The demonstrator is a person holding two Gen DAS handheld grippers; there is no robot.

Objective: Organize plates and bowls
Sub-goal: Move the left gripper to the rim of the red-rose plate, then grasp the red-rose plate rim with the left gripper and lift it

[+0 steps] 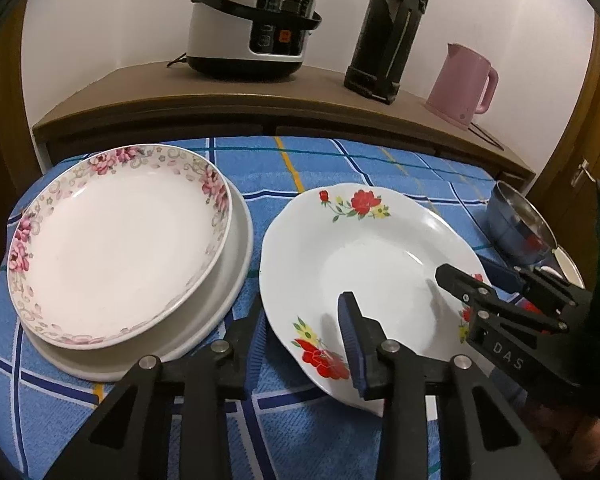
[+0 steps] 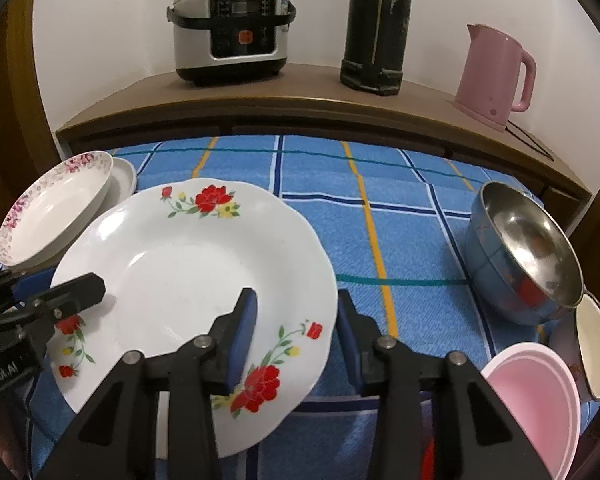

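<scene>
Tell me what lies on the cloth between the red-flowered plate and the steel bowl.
Nothing: between the red-flowered plate and the steel bowl only bare blue checked tablecloth shows, clearest in the right wrist view.

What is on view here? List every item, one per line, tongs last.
red-flower plate: 1, white, centre of cloth
pink-flower plate: 1, white, left, stacked on plain plate
plain plate: 1, white, under it
steel bowl: 1, silver, right
pink bowl: at least 1, near right
rimmed bowl: 1, white inside, right edge
rice cooker: 1, silver-black, sideboard
flask: 1, black, sideboard
kettle: 1, pink, sideboard
cloth: 1, blue checked
sideboard: 1, brown, behind
left tongs: black, straddling red-flower plate's rim; grip unclear
right tongs: black, straddling opposite rim; grip unclear
</scene>
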